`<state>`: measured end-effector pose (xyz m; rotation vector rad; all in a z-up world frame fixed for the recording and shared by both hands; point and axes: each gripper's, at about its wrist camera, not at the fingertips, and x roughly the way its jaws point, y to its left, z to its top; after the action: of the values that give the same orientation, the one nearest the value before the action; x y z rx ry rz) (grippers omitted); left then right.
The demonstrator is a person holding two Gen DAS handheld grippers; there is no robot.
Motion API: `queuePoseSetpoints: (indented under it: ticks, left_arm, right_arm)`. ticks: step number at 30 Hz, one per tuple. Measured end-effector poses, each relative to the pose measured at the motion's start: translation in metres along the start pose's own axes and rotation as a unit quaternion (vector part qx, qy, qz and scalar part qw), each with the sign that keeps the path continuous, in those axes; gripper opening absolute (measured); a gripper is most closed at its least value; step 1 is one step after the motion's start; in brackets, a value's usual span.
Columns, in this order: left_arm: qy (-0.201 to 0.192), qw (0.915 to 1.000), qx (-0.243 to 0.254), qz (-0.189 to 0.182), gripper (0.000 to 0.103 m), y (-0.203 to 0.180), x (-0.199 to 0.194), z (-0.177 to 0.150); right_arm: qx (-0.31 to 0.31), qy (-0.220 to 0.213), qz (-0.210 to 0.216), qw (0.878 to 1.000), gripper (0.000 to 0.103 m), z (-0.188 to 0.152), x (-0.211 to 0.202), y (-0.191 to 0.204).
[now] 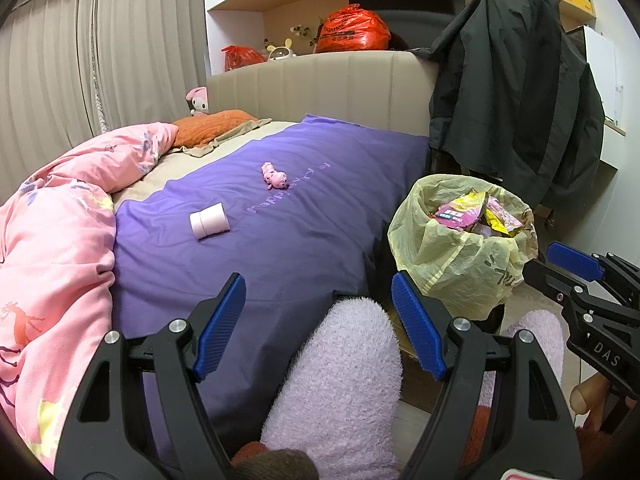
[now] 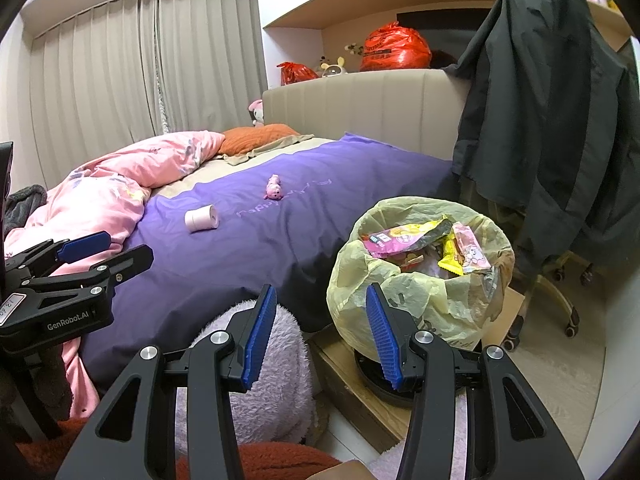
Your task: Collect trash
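Both grippers, left (image 1: 320, 320) and right (image 2: 320, 332), are held wide with nothing gripped. The pink roll (image 1: 209, 221) is left lying mid-frame on the purple bedspread (image 1: 320, 208). It's probably light and squashy, so best pinched gently across its sides, then dropped into the bin (image 2: 420, 276) at right.

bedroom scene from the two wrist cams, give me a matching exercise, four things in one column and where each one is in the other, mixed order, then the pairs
Things:
1. pink cup
2. snack wrappers
3. dark jacket
4. orange bag

Places:
A. hanging over the chair beside the bed
B. on the ledge behind the headboard
C. lying on its side on the purple blanket
D. inside the bin lined with a yellow bag

Pairs: 1-C, 2-D, 3-A, 4-B
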<state>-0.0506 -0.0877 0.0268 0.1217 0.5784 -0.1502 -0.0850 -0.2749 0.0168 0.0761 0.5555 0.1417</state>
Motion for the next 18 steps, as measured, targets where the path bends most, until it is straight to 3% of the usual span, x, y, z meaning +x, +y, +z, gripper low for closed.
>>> queuePoseSetpoints:
  ticks: [14, 17, 18]
  left_arm:
    - [0.014, 0.9999, 0.001, -0.008, 0.072, 0.009, 0.004, -0.001]
    - [0.047, 0.9984, 0.032, -0.004, 0.068, 0.036, 0.002, 0.012]
    - [0.064, 0.9969, 0.045, 0.005, 0.068, 0.063, 0.000, 0.021]
  right_arm:
    - [-0.011, 0.008, -0.005, 1.000, 0.044, 0.002, 0.002, 0.001]
    - [-0.044, 0.012, 0.004, 0.999, 0.044, 0.022, 0.008, 0.017]
    - [-0.058, 0.007, 0.020, 0.998, 0.045, 0.034, 0.012, 0.029]
